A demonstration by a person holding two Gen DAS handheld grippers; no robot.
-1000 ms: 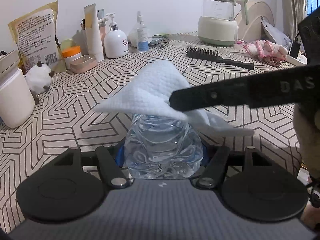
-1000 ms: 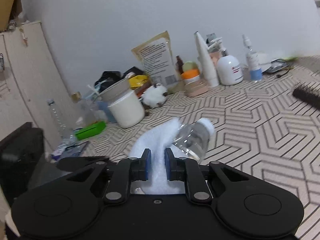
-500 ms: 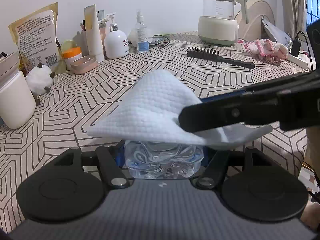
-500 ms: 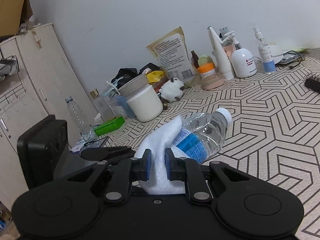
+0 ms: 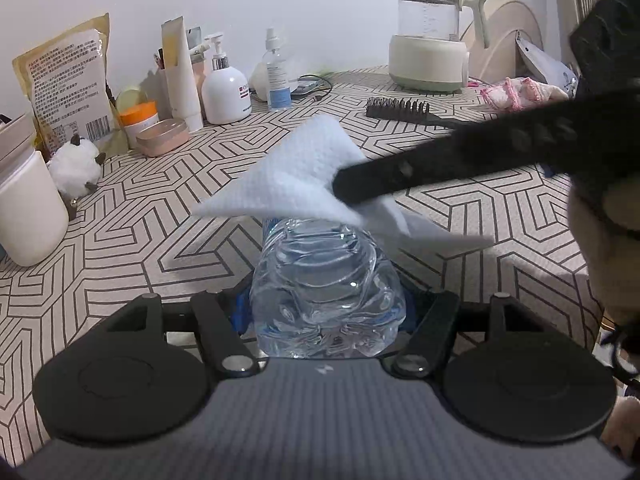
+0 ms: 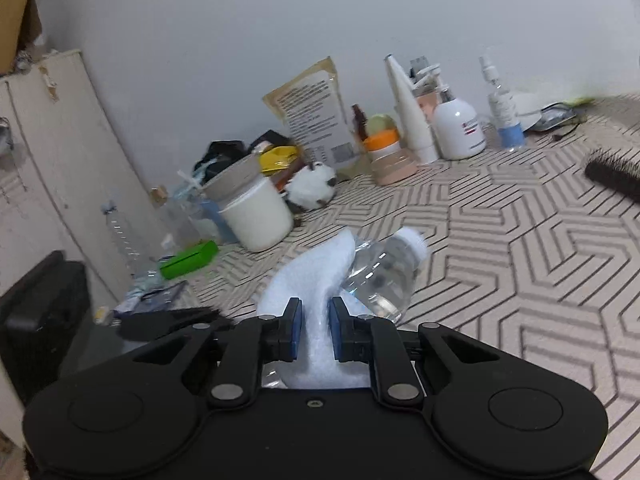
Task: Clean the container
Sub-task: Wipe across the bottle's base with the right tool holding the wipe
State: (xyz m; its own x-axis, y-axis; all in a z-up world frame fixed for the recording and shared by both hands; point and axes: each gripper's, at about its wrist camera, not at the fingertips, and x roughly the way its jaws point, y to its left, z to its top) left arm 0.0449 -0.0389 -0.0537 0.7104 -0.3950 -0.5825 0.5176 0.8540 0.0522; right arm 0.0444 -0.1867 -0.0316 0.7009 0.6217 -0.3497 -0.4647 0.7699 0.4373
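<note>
A clear plastic bottle (image 5: 326, 292) lies on its side above the patterned table, its base toward the left wrist camera. My left gripper (image 5: 324, 308) is shut on its lower body, blue pads on either side. A white cloth (image 5: 296, 176) is draped over the bottle's upper part. In the right wrist view my right gripper (image 6: 314, 334) is shut on that cloth (image 6: 316, 280), with the bottle (image 6: 380, 276) and its white cap (image 6: 412, 240) just right of it. One black right finger (image 5: 440, 160) reaches in from the right onto the cloth.
Along the wall stand a printed bag (image 5: 68, 80), an orange-lidded jar (image 5: 140, 118), a pump bottle (image 5: 226, 88) and a spray bottle (image 5: 276, 76). A white tub (image 5: 28, 208) is at the left, a kettle (image 5: 430, 40) and hairbrush (image 5: 404, 112) at the back right.
The right gripper slid the cloth along the bottle toward its base, then back toward the neck. The left gripper kept the bottle still.
</note>
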